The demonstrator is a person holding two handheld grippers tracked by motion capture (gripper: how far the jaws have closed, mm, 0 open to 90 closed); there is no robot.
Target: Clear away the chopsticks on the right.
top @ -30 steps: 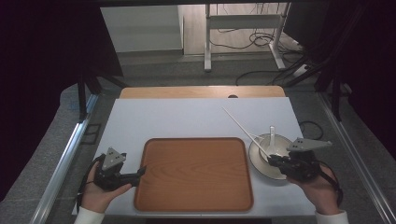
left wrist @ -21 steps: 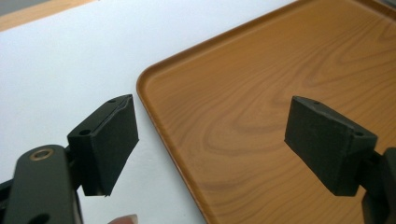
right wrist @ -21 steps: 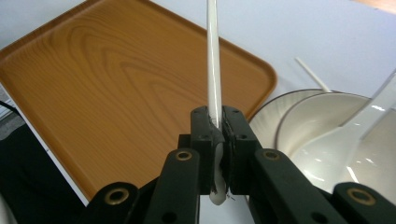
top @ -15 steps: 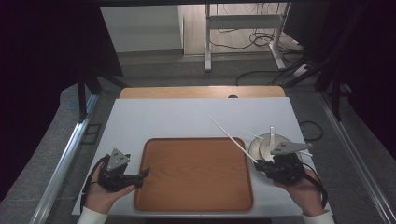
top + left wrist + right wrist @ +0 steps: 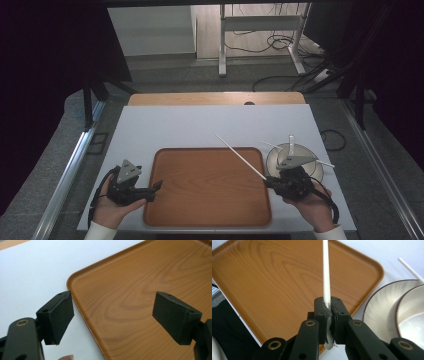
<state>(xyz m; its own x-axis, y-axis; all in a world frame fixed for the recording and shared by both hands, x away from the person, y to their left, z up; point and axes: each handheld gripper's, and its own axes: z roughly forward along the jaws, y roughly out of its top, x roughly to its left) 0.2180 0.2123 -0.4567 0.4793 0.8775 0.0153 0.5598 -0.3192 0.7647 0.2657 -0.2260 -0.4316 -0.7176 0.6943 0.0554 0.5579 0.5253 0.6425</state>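
The white chopstick [image 5: 326,270] is clamped at its lower end between the closed jaws of the right gripper [image 5: 329,305], its long shaft slanting up and out over the right half of the wooden tray [image 5: 170,220]. In the high view the same chopstick [image 5: 240,155] runs from the right gripper [image 5: 270,181] at the tray's right rim toward the tray's far edge, clear of the surface. The step in hand appears to be carrying the chopstick from the dishes across to the tray. The next move likely calls for lowering the stick until it lies flat on the tray floor, then parting the jaws; because it is thin and round, it may roll once released.

The left gripper [image 5: 112,320] rests at the tray's near-left corner with its jaws standing wide apart and nothing between them. The high view shows this left gripper [image 5: 158,185] pointing at the tray's left rim.

Containers: the tray holds nothing. Just beside its right edge stands a shallow plate [image 5: 374,307] with a dark rim, and a white bowl [image 5: 412,322] sits on it. A second white stick [image 5: 322,163] lies across the dishes, and a white utensil handle [image 5: 291,143] rises from them; what else the bowl contains cannot be told. All rest on the white tabletop [image 5: 170,130].
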